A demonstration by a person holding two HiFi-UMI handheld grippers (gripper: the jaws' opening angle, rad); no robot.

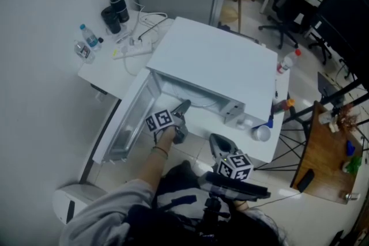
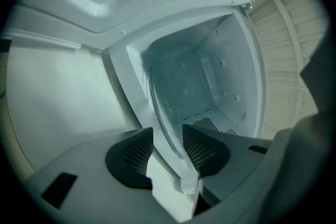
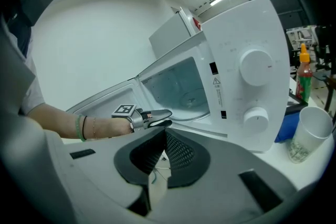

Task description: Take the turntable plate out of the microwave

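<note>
Now the open left gripper (image 2: 168, 134) is straddling the turntable plate's (image 3: 192, 98) near rim. Right gripper (image 3: 160, 136) is hanging back, shut.

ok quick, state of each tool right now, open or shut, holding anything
Left tool: open, the turntable plate rim looks to sit between the jaws, not pinched.
Right tool: shut, holding nothing.

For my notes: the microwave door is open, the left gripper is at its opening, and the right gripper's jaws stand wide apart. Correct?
One thing is wrong: the right gripper view shows the right gripper with jaws closed. The microwave door is open and the left gripper is at its opening.
</note>
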